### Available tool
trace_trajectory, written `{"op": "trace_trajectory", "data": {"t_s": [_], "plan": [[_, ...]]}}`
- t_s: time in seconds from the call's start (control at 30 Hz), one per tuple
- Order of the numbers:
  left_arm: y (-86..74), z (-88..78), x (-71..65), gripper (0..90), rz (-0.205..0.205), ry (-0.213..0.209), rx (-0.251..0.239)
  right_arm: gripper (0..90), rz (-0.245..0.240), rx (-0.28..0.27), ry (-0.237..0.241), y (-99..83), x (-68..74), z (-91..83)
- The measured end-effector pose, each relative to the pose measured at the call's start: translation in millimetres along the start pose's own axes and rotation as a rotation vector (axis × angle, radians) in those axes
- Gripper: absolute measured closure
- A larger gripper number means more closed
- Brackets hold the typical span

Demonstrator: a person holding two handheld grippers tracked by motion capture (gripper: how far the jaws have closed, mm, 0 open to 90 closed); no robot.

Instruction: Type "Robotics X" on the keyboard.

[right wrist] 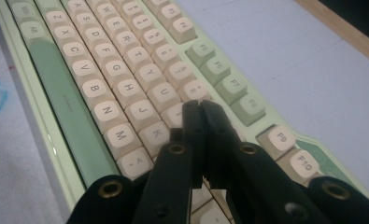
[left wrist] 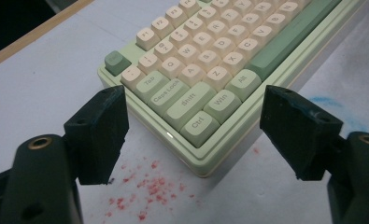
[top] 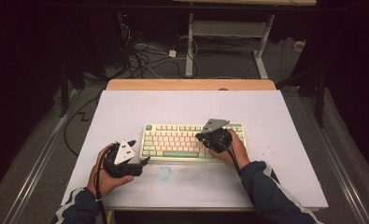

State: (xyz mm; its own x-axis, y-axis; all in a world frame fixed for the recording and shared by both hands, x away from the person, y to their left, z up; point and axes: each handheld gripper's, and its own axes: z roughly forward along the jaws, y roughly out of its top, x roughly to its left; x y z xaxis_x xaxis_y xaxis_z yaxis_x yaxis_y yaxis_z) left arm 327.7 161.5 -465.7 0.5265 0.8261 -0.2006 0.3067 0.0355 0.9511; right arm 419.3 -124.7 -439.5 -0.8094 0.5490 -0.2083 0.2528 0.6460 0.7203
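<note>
Keyboard [top: 191, 141], green and cream, mid-worktop [top: 126, 107] toward its near edge; key-pressing step in hand.
We judge the right gripper [right wrist: 200, 108], fingers pressed together on nothing, is poised over the I–K keys to tap; next move calls for a short straight dip. Left gripper [left wrist: 194, 133], fingers wide apart and empty, faces the keyboard's Ctrl corner.

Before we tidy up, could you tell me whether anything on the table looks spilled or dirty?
Yes: red specks stain the white table off the keyboard's Ctrl corner, and a blue smudge lies before its space bar. The keyboard looks undamaged.
</note>
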Motion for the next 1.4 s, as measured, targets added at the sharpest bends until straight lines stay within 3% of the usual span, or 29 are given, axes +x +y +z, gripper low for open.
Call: {"op": "trace_trajectory", "data": {"t_s": [0.2, 0.53, 0.9, 1.03, 1.17, 1.4], "plan": [[-2.2, 1.8, -0.7, 22.7, 0.008, -0.002, 0.013, 90.0, -0.019, 0.041, -0.017, 0.8, 2.3, 11.7], [-5.3, 5.4, -2.7, 22.7, 0.020, -0.009, 0.038, 89.8, -0.021, 0.069, -0.029, 1.1, 2.6, 11.7], [-5.6, 4.0, -2.5, 22.7, 0.026, -0.007, 0.039, 86.5, 0.085, -0.051, -0.032, -1.9, -8.5, -12.7], [-6.7, 5.4, -2.5, 22.7, 0.033, -0.009, 0.056, 83.3, 0.082, -0.113, -0.037, -1.9, -8.0, -26.6], [-6.3, 6.5, -3.2, 22.7, 0.032, -0.011, 0.056, 79.4, 0.089, -0.133, -0.046, -3.2, -7.8, -33.9], [-6.6, 6.8, -3.9, 22.7, 0.031, -0.006, 0.060, 60.5, 0.077, -0.170, -0.070, -9.6, -10.4, -46.4]]}}
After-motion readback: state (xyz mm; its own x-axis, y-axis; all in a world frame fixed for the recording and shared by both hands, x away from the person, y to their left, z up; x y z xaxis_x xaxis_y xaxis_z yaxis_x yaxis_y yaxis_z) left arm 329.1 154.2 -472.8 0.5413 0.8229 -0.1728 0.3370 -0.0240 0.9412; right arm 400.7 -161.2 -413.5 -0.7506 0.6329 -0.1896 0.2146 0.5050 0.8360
